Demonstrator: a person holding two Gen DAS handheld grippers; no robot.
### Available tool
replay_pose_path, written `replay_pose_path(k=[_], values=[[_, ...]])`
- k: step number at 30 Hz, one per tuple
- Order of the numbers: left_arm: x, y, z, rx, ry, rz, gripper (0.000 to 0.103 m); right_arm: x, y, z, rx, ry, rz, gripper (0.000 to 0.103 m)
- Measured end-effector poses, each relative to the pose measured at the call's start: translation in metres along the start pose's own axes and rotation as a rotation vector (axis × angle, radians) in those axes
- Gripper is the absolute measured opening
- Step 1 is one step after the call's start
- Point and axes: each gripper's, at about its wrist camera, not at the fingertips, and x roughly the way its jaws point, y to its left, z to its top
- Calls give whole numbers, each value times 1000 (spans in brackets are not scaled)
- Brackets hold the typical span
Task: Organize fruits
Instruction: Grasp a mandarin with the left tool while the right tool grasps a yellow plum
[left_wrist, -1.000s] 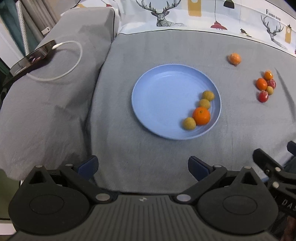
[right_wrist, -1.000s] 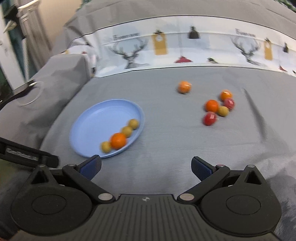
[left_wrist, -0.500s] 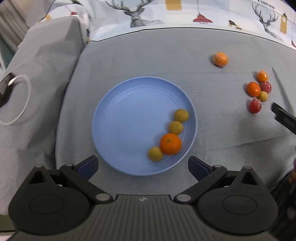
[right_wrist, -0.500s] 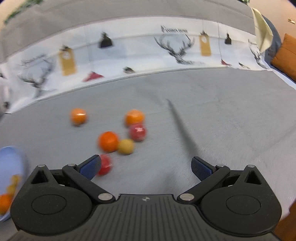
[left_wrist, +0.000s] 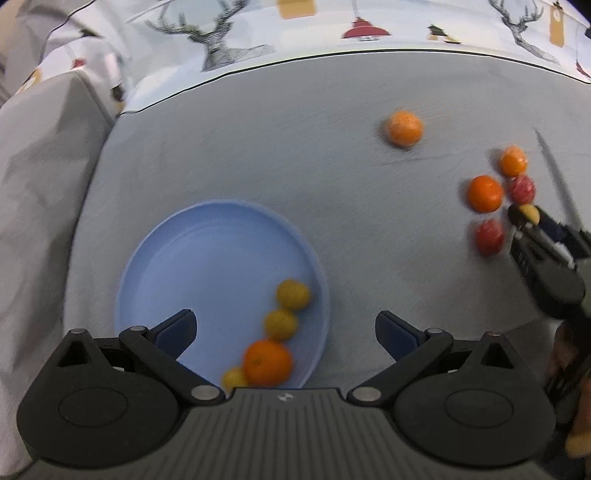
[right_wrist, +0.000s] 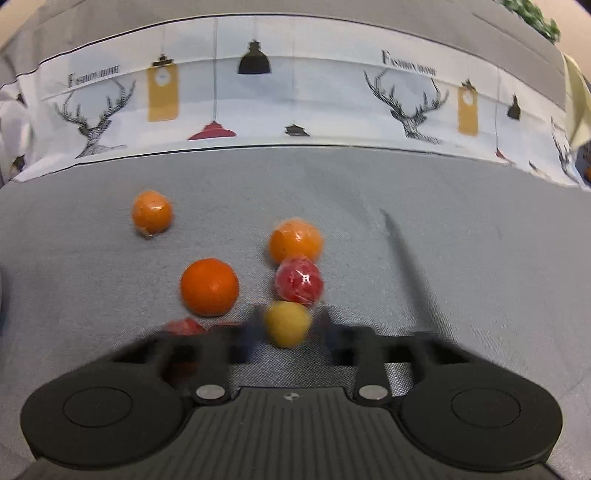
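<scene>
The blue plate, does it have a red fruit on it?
No, the blue plate holds only one orange fruit and three small yellow ones.

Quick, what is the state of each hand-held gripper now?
Left hand-held gripper: open, empty, above the blue plate.
Right hand-held gripper: around the yellow fruit, blurred; cannot tell if shut.
</scene>
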Motion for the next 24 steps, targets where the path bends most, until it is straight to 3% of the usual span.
replay_pose_path(k=[2,5,7,13,20,21,23,24], values=[[3,-13,11,16,-11,-25,103,-2,-7,2,20,-9,-45,27],[9,-39,29,67,-49,-62,103,0,-37,5,153,-4,-193,27],[16,-57,41,103,-66,-97,103,1,-56,6,263,-2,-177,27],[42,-110,74,199,-72,-203,103,-1,-63,5,317,-25,-170,27],[79,-148,97,252,-38,-221,103,1,-69,2,338,-17,-156,27],[82,-150,98,250,-47,-221,94,1,-69,1,335,-16,-156,27],[78,-149,96,239,-83,-268,63,2,-70,2,332,-17,-155,27],[72,-147,94,231,-110,-291,39,2,-69,2,330,-17,-157,27]])
